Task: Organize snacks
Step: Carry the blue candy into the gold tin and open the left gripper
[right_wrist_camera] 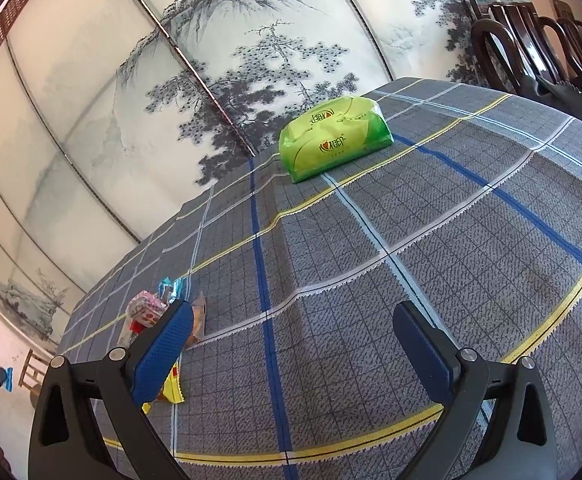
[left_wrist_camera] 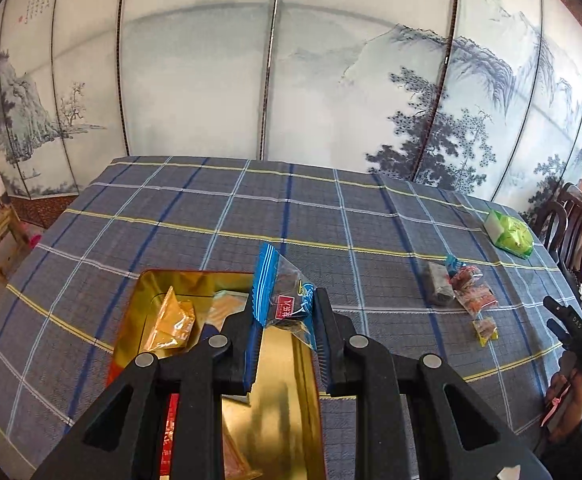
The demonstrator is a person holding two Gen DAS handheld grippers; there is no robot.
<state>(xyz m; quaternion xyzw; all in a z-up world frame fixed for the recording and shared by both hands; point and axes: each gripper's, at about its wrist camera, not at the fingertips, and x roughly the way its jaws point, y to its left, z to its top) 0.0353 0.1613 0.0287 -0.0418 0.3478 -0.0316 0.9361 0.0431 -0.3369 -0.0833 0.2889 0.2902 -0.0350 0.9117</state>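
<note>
the left gripper (left_wrist_camera: 287, 312) has its jaws pinching a blue-edged clear snack packet (left_wrist_camera: 287, 300); the packet stands up between the pads, its upper end sticking out above the fingertips, and it hangs over the far edge of the gold tin box (left_wrist_camera: 287, 412). inside the tin box, left of the held packet, lies a yellow-orange packet (left_wrist_camera: 173, 322). to the right of the tin box, on the plaid tablecloth (left_wrist_camera: 211, 220), sits a small cluster of loose snacks (left_wrist_camera: 461, 290), and farther beyond them a green tissue pack (right_wrist_camera: 333, 136). the right gripper (right_wrist_camera: 293, 338) hovers above the tablecloth with jaws spread wide and nothing between them; the loose snacks lie beside its left finger.
</note>
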